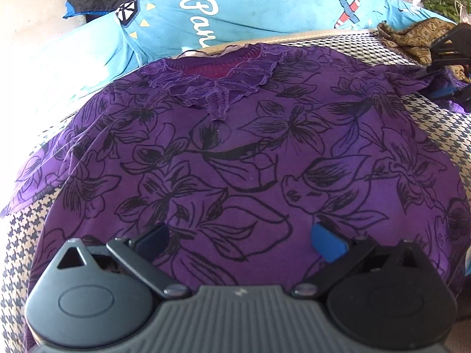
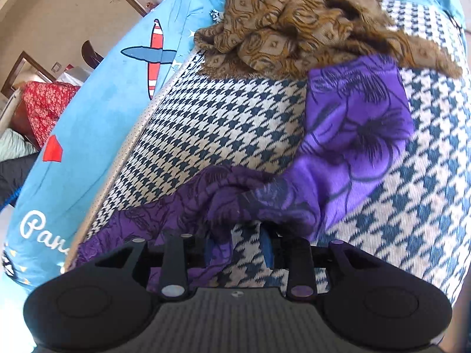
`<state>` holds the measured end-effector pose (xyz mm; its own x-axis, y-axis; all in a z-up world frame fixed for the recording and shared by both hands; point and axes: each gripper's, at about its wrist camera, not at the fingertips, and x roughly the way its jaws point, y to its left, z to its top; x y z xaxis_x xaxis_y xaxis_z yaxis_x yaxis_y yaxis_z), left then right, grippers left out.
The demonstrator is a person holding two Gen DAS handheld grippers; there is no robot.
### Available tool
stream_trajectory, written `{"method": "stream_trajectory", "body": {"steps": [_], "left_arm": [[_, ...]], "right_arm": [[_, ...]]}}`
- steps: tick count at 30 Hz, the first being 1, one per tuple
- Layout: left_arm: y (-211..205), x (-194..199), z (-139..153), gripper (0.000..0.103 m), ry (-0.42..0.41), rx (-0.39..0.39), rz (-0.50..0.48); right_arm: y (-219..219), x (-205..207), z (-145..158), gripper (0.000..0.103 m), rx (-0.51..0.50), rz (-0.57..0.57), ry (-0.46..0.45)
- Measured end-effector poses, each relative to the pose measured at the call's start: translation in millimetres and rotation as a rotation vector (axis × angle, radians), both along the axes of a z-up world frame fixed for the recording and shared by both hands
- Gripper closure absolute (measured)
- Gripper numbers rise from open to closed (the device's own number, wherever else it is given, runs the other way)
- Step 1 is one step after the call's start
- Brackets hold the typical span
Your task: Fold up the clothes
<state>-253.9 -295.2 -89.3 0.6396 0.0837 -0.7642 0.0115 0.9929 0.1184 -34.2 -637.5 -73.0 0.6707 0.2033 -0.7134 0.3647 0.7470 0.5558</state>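
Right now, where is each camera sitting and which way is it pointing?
Left wrist: on the left gripper, looking down across the purple top toward its collar; open fingers show.
Right wrist: on the right gripper, facing the top's sleeve and brown cloth; fingers show, sleeve bunched there.
Shared: top, checked cover, blue pillow.

Your left gripper (image 1: 240, 242) hides the lower hem of the purple floral-print top (image 1: 235, 153). In the right wrist view, the bunched purple sleeve covers the right gripper (image 2: 240, 248) fingertips, so you can't tell whether the pads pinch it. The crumpled brown patterned cloth (image 2: 294, 29) is cut off at the top edge and blurred at its fringe.
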Motion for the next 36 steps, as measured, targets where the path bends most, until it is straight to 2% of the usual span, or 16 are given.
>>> {"method": "stream_trajectory", "body": {"steps": [2, 5, 7, 11, 19, 23, 26, 28, 29, 30, 33, 36], "left_arm": [[-4.9, -2.2, -1.6, 0.000, 0.001, 0.005, -0.024], [-7.8, -5.1, -2.3, 0.000, -0.002, 0.003, -0.035], [-6.6, -6.2, -2.1, 0.000, 0.001, -0.004, -0.036], [-3.4, -8.9, -2.1, 0.000, 0.005, -0.011, -0.040], [-1.7, -14.8, -1.5, 0.000, -0.002, -0.002, -0.053], [0.2, -17.2, -1.0, 0.000, -0.003, -0.002, -0.054], [2.1, -19.6, -0.9, 0.000, -0.004, 0.001, -0.052], [4.2, -21.5, -0.5, 0.000, -0.006, 0.005, -0.046], [5.3, -22.5, -0.4, 0.000, -0.007, 0.006, -0.043], [6.3, -23.6, -0.2, 0.000, -0.009, 0.008, -0.039], [10.2, -25.2, 0.4, 0.000, -0.013, 0.012, -0.026], [13.8, -25.8, 0.7, 0.000, -0.014, 0.013, -0.009]], "right_arm": [[2.6, -9.9, -0.9, 0.070, 0.051, 0.056, 0.003], [14.4, -21.8, -7.4, 0.066, 0.071, 0.149, 0.041], [27.1, -29.2, -13.0, 0.066, 0.047, 0.221, 0.081], [44.5, -47.6, -11.7, 0.062, -0.027, 0.326, 0.063], [50.5, -84.1, -15.3, 0.061, 0.012, 0.398, 0.074], [63.5, -103.2, -13.6, 0.061, -0.041, 0.452, 0.057], [76.9, -115.0, -11.2, 0.061, -0.137, 0.496, 0.021], [86.6, -121.2, -10.2, 0.073, -0.229, 0.513, -0.002], [88.9, -124.2, -10.1, 0.085, -0.268, 0.507, -0.010], [87.7, -127.2, -9.8, 0.092, -0.268, 0.499, -0.020], [82.5, -136.7, -7.6, 0.095, -0.168, 0.492, -0.064], [89.9, -149.3, -2.6, 0.095, -0.129, 0.526, -0.144]]}}
